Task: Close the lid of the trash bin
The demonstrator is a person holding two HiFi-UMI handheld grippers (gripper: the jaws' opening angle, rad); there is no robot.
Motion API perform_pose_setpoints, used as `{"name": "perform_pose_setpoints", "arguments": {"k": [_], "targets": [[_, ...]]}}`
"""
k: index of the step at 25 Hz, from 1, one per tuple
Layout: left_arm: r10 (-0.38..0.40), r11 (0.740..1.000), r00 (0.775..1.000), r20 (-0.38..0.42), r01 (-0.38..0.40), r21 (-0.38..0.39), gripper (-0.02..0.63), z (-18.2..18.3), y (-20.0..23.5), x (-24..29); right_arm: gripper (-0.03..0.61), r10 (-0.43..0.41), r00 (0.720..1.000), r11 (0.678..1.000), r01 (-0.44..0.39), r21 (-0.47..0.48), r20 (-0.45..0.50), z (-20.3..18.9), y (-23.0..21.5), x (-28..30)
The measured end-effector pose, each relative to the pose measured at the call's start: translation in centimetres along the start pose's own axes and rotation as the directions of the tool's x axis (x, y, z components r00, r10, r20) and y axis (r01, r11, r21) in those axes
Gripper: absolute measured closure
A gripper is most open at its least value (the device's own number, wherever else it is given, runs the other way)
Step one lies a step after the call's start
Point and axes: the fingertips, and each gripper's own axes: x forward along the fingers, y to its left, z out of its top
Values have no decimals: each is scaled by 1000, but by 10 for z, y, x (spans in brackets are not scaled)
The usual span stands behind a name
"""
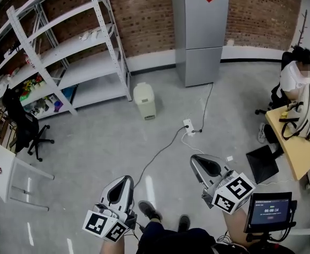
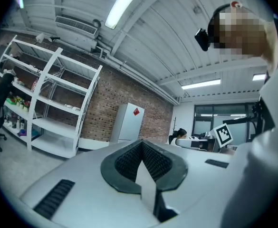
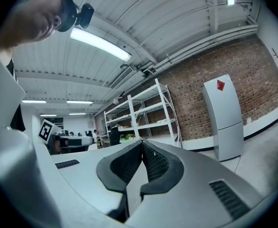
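Your left gripper (image 1: 125, 180) and right gripper (image 1: 195, 162) both have their jaws pressed together and empty, well in front of the grey fridge (image 1: 200, 30). The cream trash bin (image 1: 144, 100) stands left of the fridge, lid seemingly down. A floor cable (image 1: 160, 151) trailing from the fridge could trip you, and a hard push might topple the bin.

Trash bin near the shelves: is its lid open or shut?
It looks shut: the lid lies flat on the trash bin and no dark opening shows, though the bin is small in the head view.
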Motion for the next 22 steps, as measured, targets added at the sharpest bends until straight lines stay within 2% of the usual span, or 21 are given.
{"name": "perform_pose_setpoints", "arguments": {"k": [5, 8, 14, 22], "targets": [[17, 1000, 1000, 7, -17, 17, 620, 7, -17, -30, 571, -7, 1000, 1000, 7, -19, 5, 6, 17, -17], [0, 1000, 1000, 18, 0, 23, 620, 11, -21, -44, 571, -17, 1000, 999, 17, -45, 12, 10, 33, -21], [-61, 997, 997, 54, 58, 54, 620, 22, -19, -112, 571, -76, 997, 994, 77, -75, 18, 0, 100, -36], [-48, 998, 996, 75, 45, 41, 621, 22, -8, -109, 571, -75, 997, 991, 75, -106, 8, 0, 102, -33]]}}
